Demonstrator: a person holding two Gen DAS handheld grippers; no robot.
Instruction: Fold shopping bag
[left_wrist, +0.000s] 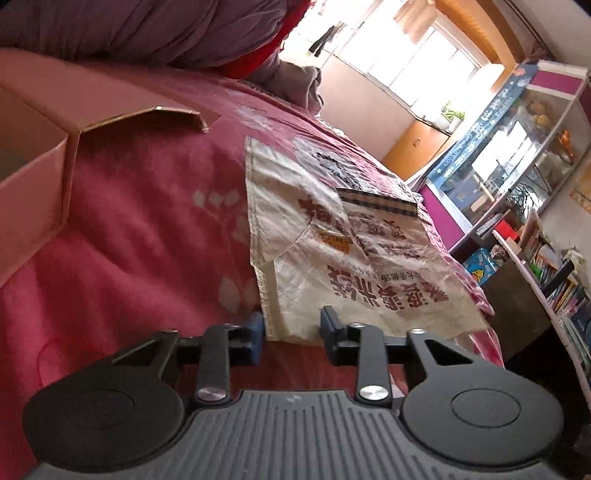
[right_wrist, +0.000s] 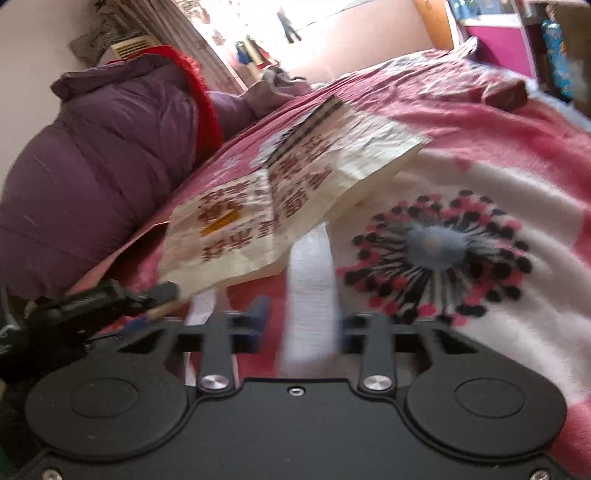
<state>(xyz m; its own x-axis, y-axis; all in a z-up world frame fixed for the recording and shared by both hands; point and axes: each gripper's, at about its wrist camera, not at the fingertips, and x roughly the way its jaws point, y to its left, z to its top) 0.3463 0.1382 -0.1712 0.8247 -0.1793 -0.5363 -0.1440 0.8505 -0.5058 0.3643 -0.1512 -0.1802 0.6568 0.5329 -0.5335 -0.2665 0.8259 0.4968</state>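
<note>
Between my left gripper's blue pads sits the near corner of the shopping bag; the jaws stand wide, one pad to each side of the edge, not yet pinching as far as I can tell. My right gripper is open too, with only the blanket between its fingers (that view is smeared, so I read it loosely).

Outward from there, the bag lies on the pink bed cover, cream with red print, and already carries a fold: an upper layer with a checked band lies over the lower one, and in the right view its free edge lifts off the blanket. I judge a further fold to be in hand; whether one more remains or this is the last pressing-flat, I cannot settle.

Next, the left pads would need to close on that corner cleanly, taking all layers together.

Its long axis runs away from the left gripper toward the window, bottom seam at my end.

A cardboard box stands to the left.
</note>
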